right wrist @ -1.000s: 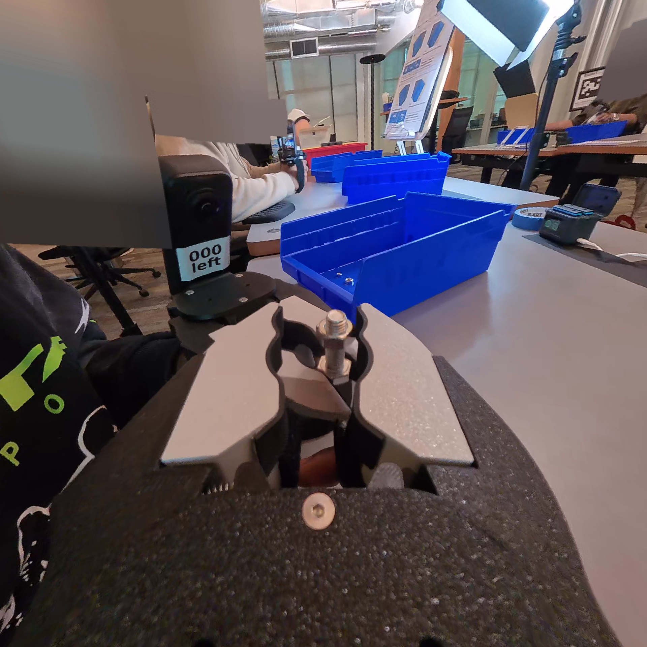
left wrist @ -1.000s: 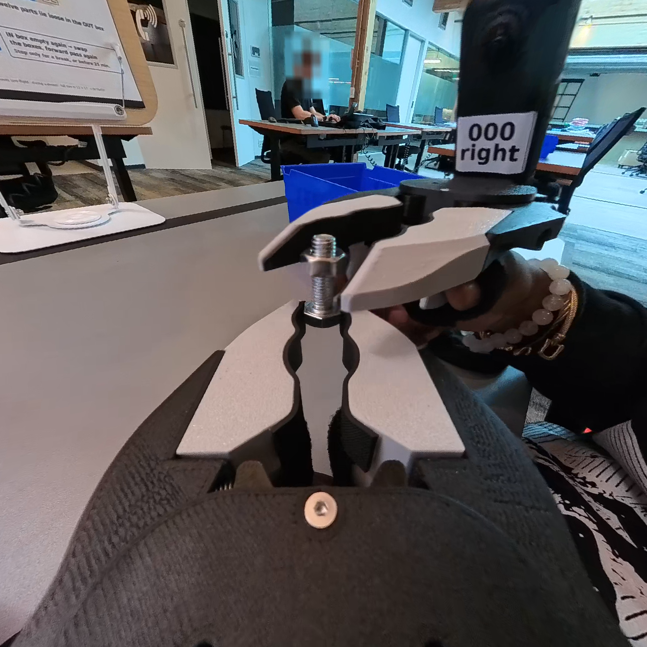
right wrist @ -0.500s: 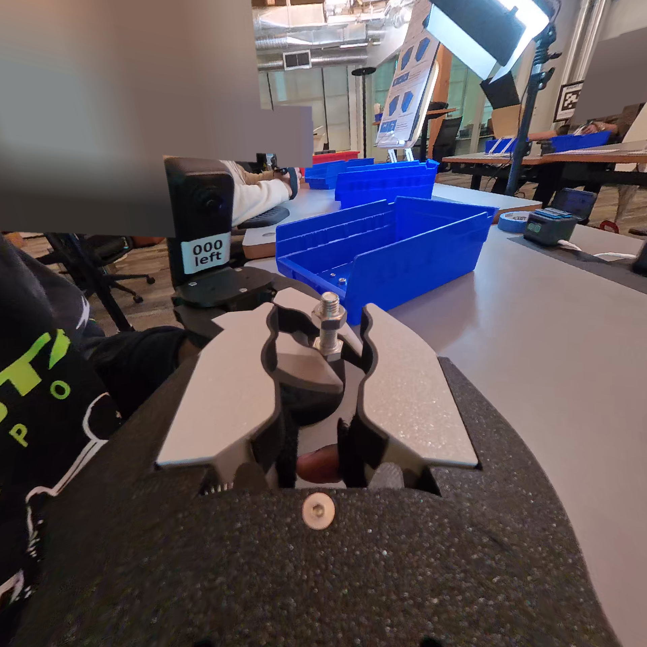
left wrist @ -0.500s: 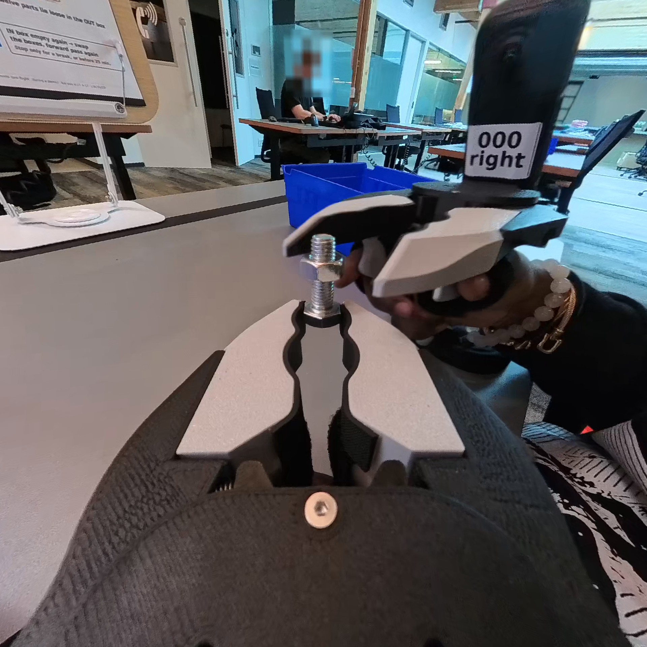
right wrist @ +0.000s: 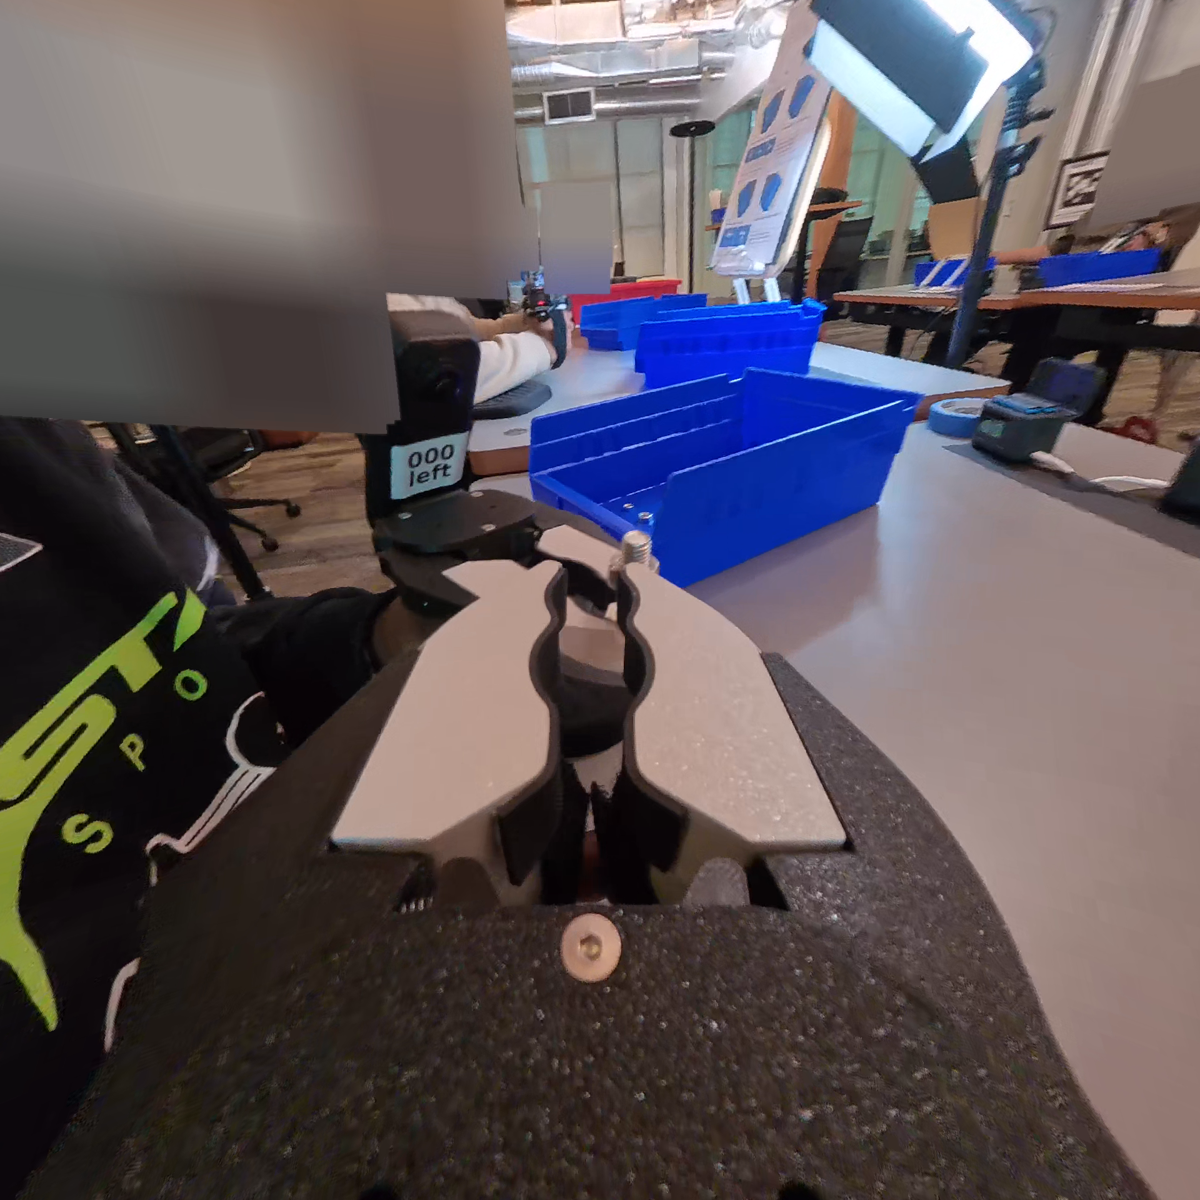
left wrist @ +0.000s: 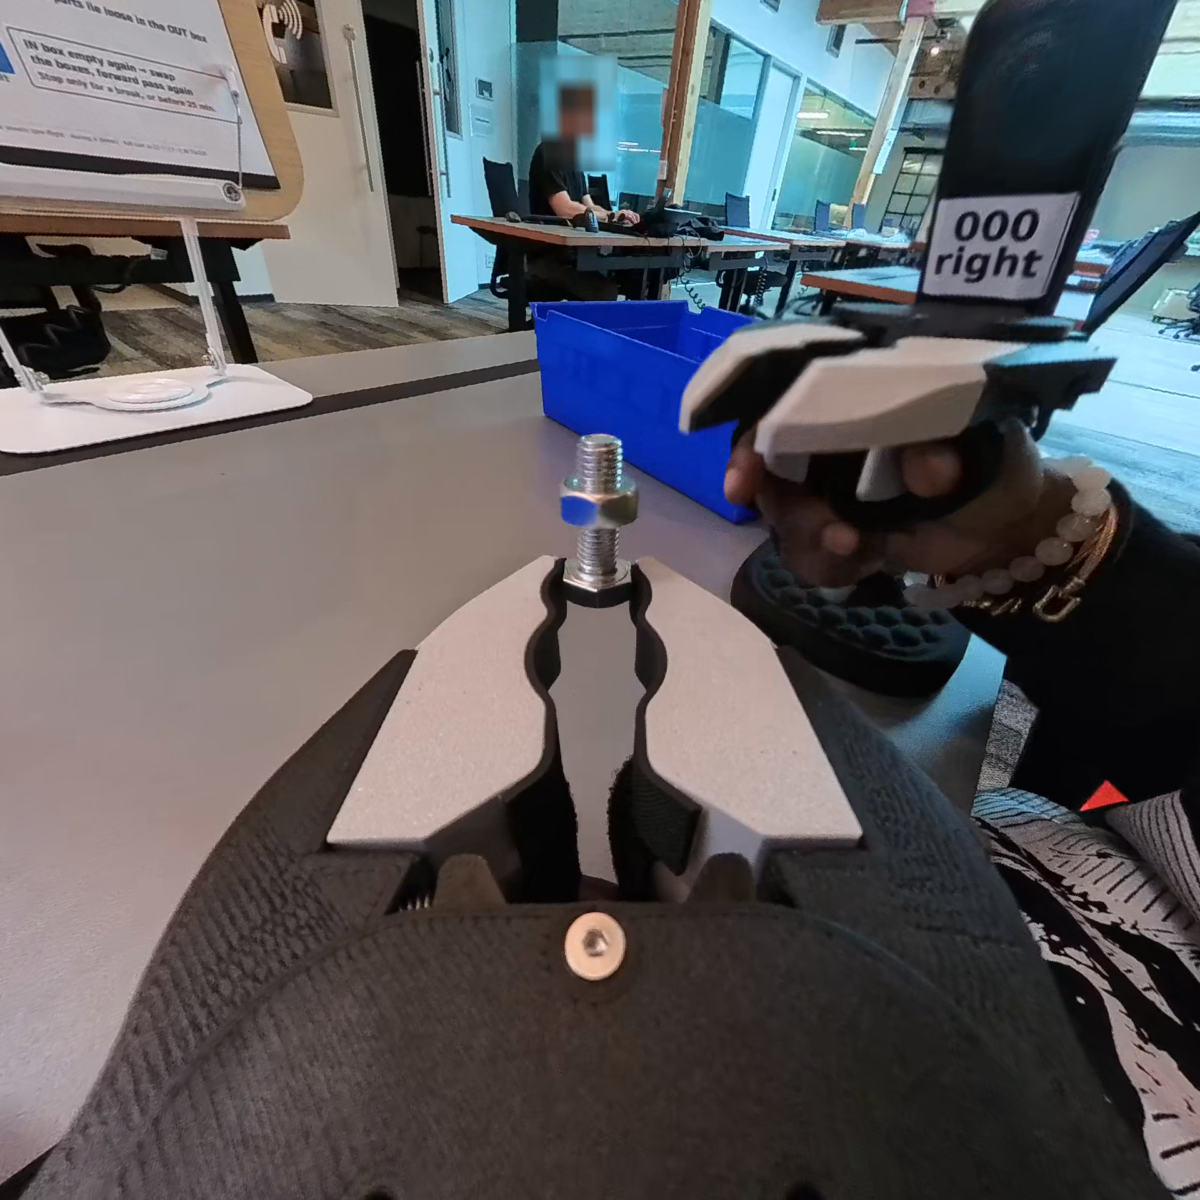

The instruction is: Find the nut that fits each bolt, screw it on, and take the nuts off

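Note:
My left gripper (left wrist: 596,571) is shut on the hex head of a silver bolt (left wrist: 597,542) and holds it upright above the grey table (left wrist: 260,584). A silver nut (left wrist: 599,508) sits about halfway down the thread. My right gripper (left wrist: 724,425) hangs to the right of the bolt and above it, clear of it. Its jaws stand a little apart with nothing between them. In the right wrist view the right gripper (right wrist: 587,584) shows the same narrow bare gap. The bolt's tip (right wrist: 637,544) pokes up just beyond the right finger.
A blue bin (left wrist: 623,363) stands on the table just behind the bolt, with a few small parts inside (right wrist: 639,516). A black wrist pad (left wrist: 844,630) lies under the right hand. A white sign stand (left wrist: 149,396) is at the far left. A blue tape roll (right wrist: 951,415) is at the far right. Left tips to right tips: about 5 cm.
My right gripper stood with open jaws around the nut, then drew back to the right and narrowed its jaws on nothing. The nut stayed on the bolt. My left gripper held still.

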Tool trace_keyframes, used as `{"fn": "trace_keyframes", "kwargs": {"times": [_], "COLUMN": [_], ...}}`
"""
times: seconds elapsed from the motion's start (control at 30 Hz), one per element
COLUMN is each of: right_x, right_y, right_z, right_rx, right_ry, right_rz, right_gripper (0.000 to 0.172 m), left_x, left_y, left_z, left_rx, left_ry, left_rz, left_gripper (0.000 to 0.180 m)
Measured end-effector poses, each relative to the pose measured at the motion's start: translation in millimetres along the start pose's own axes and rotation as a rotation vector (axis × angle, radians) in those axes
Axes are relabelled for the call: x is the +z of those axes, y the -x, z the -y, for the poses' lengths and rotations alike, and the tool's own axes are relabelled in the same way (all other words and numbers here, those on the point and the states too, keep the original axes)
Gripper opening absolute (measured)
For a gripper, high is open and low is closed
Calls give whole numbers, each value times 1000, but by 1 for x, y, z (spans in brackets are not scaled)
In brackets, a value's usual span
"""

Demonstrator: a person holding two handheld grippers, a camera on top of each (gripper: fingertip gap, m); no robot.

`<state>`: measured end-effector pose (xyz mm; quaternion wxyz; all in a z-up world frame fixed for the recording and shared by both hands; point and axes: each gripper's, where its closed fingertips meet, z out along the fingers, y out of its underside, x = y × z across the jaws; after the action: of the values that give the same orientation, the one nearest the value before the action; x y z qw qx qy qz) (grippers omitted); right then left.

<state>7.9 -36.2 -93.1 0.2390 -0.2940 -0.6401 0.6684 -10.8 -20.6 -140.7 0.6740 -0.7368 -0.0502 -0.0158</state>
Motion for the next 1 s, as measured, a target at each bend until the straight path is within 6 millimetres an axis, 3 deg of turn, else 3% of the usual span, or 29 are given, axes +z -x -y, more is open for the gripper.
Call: {"fn": "trace_keyframes", "kwargs": {"times": [0.3, 0.57, 0.63, 0.73, 0.8, 0.9, 1.0], "right_x": [19, 15, 8, -18, -47, -112, -183], "right_y": [-11, -11, -17, -35, -56, -104, -159], "right_z": [-2, -3, 1, 16, 32, 52, 51], "right_rx": [-67, -71, -75, -85, -97, -117, -79], "right_ry": [115, 142, 132, 104, 88, 126, 209], "right_rz": [-59, -72, -117, -224, -336, -594, -853], "right_gripper": [17, 9, 9, 9, 9, 9, 9], "left_x": [1, 2, 2, 1, 0, 0, 0], "left_y": [-3, -8, -8, -7, -6, -7, -6], "left_z": [-1, -1, -1, 1, 2, 2, 2], "left_rx": [39, 53, 37, 18, 15, 17, 15], "left_ry": [12, 10, 14, 3, -6, -10, -11], "left_rz": [3, -23, -37, -44, -41, -41, -39], "left_gripper": [19, 19, 37, 47, 47, 47, 47]}}
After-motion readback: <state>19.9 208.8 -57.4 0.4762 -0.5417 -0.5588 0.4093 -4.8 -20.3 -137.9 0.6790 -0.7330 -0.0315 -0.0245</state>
